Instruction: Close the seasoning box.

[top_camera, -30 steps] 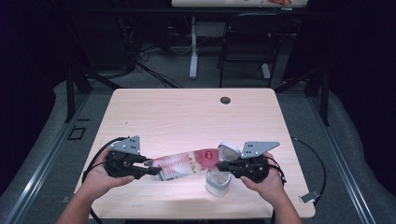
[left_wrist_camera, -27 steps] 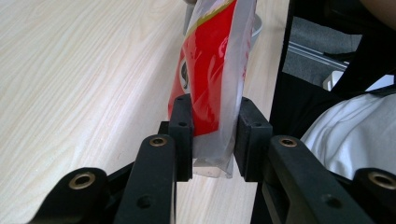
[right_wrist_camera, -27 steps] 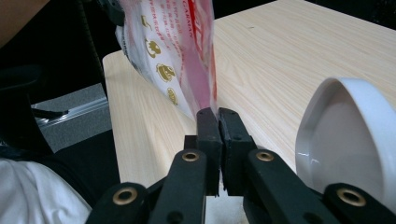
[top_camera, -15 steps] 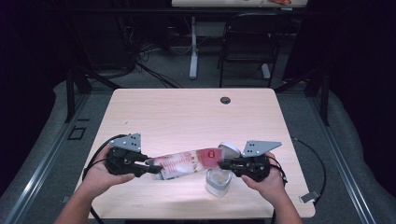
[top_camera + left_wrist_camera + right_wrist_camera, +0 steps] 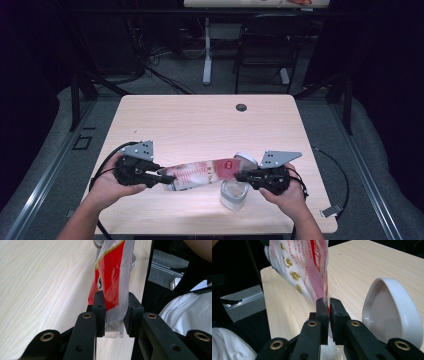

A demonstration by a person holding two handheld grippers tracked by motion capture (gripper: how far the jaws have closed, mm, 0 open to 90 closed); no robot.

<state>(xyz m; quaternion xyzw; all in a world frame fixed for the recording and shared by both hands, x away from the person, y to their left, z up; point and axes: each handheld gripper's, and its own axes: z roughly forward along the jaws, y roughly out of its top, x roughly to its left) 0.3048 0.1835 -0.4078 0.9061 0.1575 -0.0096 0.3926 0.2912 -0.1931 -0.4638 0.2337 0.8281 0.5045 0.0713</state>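
Red-and-white printed plastic pouch (image 5: 112,277): top cut off by the upper edge in both gripper views; print too small to read in the high view. Clear plastic cup (image 5: 234,194): contents indistinct, lower centre-right of the high view. White rounded lid (image 5: 392,315): partly behind the jaw arm.

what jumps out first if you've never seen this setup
The red and white plastic bag stretched between the two grippers near the table's front edge: the left gripper pinches one end, the right gripper the other. Just below the bag's right end stands a clear container, with a white lid beside the right gripper.
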